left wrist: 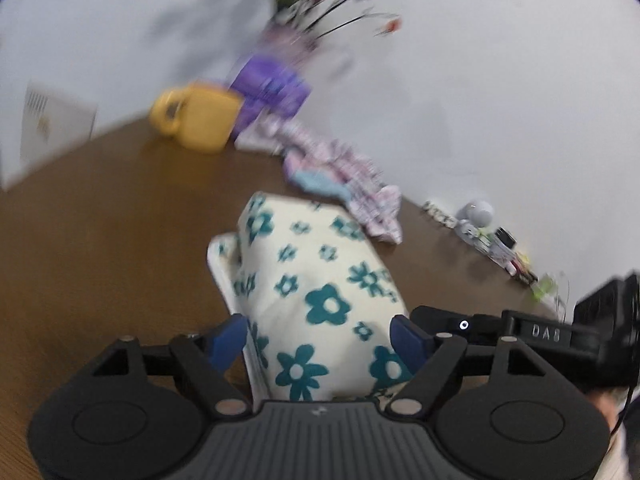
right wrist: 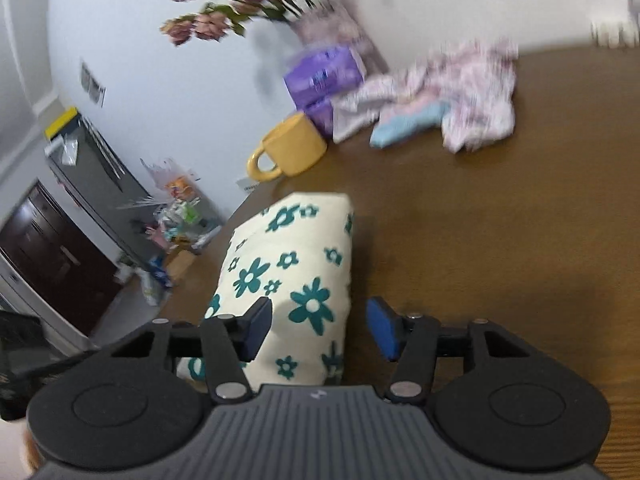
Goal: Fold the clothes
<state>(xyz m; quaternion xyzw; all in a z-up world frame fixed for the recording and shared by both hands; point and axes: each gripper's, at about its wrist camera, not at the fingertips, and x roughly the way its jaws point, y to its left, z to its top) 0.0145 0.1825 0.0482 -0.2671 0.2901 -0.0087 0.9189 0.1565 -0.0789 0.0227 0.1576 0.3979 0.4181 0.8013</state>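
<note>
A folded cream cloth with teal flowers (left wrist: pixel 316 280) lies on the brown table (left wrist: pixel 120 240). My left gripper (left wrist: pixel 318 344) is open, its blue fingers (left wrist: pixel 228 342) standing on either side of the cloth's near end. In the right wrist view the same cloth (right wrist: pixel 296 272) runs away from me. My right gripper (right wrist: pixel 320 328) is open over its near end: the left finger overlaps the fabric, and the right finger (right wrist: pixel 382 328) stands clear of the cloth's edge. Part of the right gripper's black body (left wrist: pixel 560 332) shows at the right of the left wrist view.
A crumpled pile of pink-patterned and light blue clothes (right wrist: pixel 452 96) lies further back by the wall. A yellow mug (right wrist: pixel 292 152), a purple package (right wrist: pixel 324 76) and a vase of flowers (right wrist: pixel 224 16) stand beyond the cloth. The table's left edge (right wrist: pixel 240 208) runs close beside the cloth.
</note>
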